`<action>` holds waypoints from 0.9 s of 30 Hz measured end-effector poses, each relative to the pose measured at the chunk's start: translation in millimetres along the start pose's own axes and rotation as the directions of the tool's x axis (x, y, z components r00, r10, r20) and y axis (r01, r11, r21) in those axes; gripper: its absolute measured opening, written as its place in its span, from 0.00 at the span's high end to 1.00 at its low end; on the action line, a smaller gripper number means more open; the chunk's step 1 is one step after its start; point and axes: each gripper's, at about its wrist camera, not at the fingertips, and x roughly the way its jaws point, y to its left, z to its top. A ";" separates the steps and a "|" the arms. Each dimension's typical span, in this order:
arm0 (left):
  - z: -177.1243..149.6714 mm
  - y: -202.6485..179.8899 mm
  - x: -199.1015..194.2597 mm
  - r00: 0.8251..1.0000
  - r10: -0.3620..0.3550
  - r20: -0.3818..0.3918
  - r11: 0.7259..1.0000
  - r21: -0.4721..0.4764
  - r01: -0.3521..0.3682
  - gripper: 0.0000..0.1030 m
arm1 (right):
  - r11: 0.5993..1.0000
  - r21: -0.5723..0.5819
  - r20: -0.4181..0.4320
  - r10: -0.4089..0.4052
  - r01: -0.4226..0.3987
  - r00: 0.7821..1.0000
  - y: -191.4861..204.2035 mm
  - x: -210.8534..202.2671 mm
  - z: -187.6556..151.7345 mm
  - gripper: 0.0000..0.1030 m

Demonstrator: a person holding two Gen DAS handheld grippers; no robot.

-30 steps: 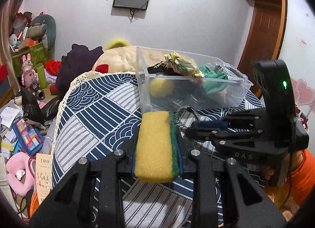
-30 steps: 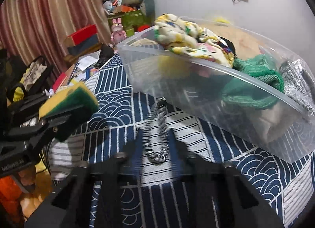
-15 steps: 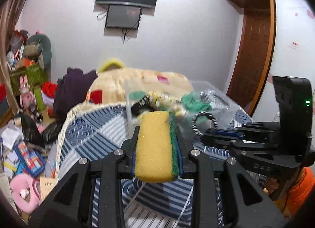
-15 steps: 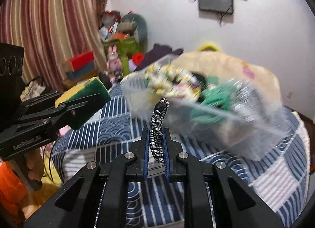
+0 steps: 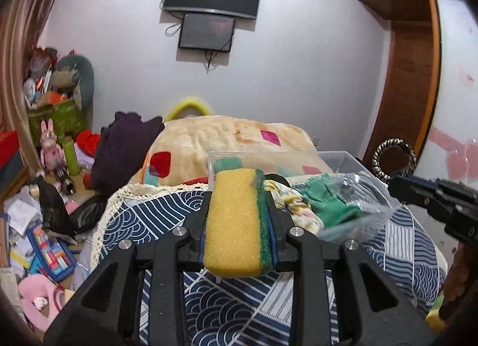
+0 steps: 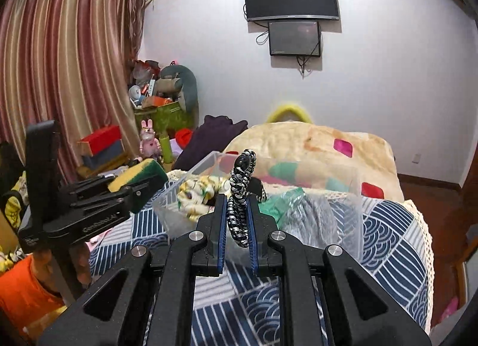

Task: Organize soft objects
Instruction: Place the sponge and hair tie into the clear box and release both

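My left gripper point(image 5: 237, 220) is shut on a yellow sponge with a green scouring side point(image 5: 233, 223), held in the air above the bed; the sponge also shows in the right wrist view point(image 6: 137, 175). My right gripper point(image 6: 237, 211) is shut on a black-and-white braided hair tie point(image 6: 240, 196), also lifted; the hair tie shows as a ring in the left wrist view point(image 5: 393, 160). A clear plastic bin point(image 6: 346, 226) on the bed holds a patterned cloth point(image 6: 197, 193), green fabric point(image 5: 325, 199) and a grey bag. Both grippers are in front of and above the bin.
The bin sits on a blue-and-white wave-patterned bedspread point(image 5: 227, 310) with a lace edge. A cream blanket point(image 6: 313, 148) and a dark purple garment point(image 5: 125, 142) lie behind. Toys and boxes clutter the floor at left point(image 5: 38, 226). A wooden door point(image 5: 412, 83) is at right.
Both grippers have risen from the bedspread, with the sponge and the hair tie held. The bin now lies lower and farther in both views.
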 end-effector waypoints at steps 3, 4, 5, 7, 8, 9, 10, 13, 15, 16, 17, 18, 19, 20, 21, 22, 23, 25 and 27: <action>3.1 5.0 10.3 1.000 -0.024 -0.011 0.999 -0.037 0.023 0.71 | 1.000 0.004 -0.021 0.001 -0.001 1.000 1.0 16.1 3.1 0.89; 3.6 4.9 13.4 0.999 -0.028 -0.015 0.999 -0.037 0.027 0.71 | 1.000 0.006 -0.030 0.003 -0.003 1.000 -0.8 20.2 3.3 0.89; 4.3 4.1 17.4 0.999 -0.024 -0.023 0.999 -0.030 0.023 0.71 | 1.000 0.008 -0.046 0.008 -0.008 0.999 -1.2 27.0 3.3 0.89; 3.8 2.9 24.2 0.999 -0.010 -0.036 1.000 -0.023 0.009 0.71 | 1.000 0.014 -0.071 0.011 -0.010 0.997 -1.7 38.0 2.2 0.89; 3.3 2.9 27.8 0.999 -0.012 -0.042 1.000 -0.023 0.011 0.71 | 1.000 0.017 -0.088 0.014 -0.013 0.996 -2.1 45.0 1.2 0.89; 2.6 2.6 31.5 0.999 -0.012 -0.050 1.000 -0.024 0.011 0.71 | 1.000 0.017 -0.102 0.013 -0.012 0.995 -2.7 50.2 0.3 0.89; 2.0 2.5 34.5 0.998 -0.014 -0.056 1.000 -0.026 0.012 0.71 | 1.000 0.016 -0.113 0.010 -0.008 0.994 -3.4 54.0 -0.7 0.89; -0.7 -0.6 41.4 0.998 -0.017 -0.068 1.000 -0.018 0.016 0.71 | 1.000 0.015 -0.152 0.009 -0.007 0.988 -4.1 65.8 -7.1 0.89; -2.5 -4.0 45.9 0.997 -0.004 -0.078 1.000 0.000 0.004 0.71 | 1.000 0.003 -0.169 -0.007 0.007 0.986 -3.3 69.5 -12.1 0.89; -3.0 -5.4 47.1 0.997 0.001 -0.080 1.000 0.008 0.000 0.71 | 1.000 -0.007 -0.164 -0.014 0.013 0.986 -1.9 68.4 -12.8 0.88; -4.1 -6.6 47.5 0.996 0.004 -0.084 1.000 0.018 -0.002 0.69 | 1.000 -0.014 -0.162 -0.021 0.019 0.987 -0.5 66.6 -12.6 0.88; -5.0 -8.0 47.3 0.996 0.003 -0.087 1.000 0.028 -0.001 0.68 | 1.000 -0.017 -0.162 -0.024 0.022 0.986 -0.6 65.7 -12.2 0.88; -5.9 -9.2 46.5 0.996 0.000 -0.090 0.999 0.034 0.003 0.67 | 0.999 -0.021 -0.160 -0.032 0.029 0.987 0.0 64.5 -12.0 0.87; -5.9 -10.2 46.3 0.996 -0.002 -0.092 0.999 0.038 0.006 0.64 | 0.999 -0.026 -0.159 -0.041 0.037 0.986 -0.2 63.0 -12.1 0.84; -6.6 -11.8 45.0 0.996 -0.006 -0.093 0.999 0.044 0.010 0.63 | 0.999 -0.026 -0.156 -0.047 0.043 0.987 -0.5 61.0 -12.6 0.82; -7.5 -13.1 43.4 0.996 -0.008 -0.092 0.999 0.050 0.013 0.60 | 0.999 -0.024 -0.153 -0.051 0.048 0.987 -1.7 58.5 -13.0 0.77; -8.6 -14.8 41.1 0.996 -0.008 -0.091 0.998 0.059 0.014 0.57 | 0.999 -0.018 -0.151 -0.053 0.051 0.987 -4.7 57.9 -12.0 0.72; -10.2 -17.6 35.9 0.997 -0.003 -0.082 0.997 0.078 0.009 0.52 | 0.999 -0.005 -0.146 -0.053 0.053 0.988 -8.1 53.7 -12.5 0.68; -11.5 -20.3 29.8 0.998 0.007 -0.070 0.996 0.094 -0.001 0.46 | 0.998 0.001 -0.136 -0.054 0.055 0.989 -10.4 48.1 -13.7 0.67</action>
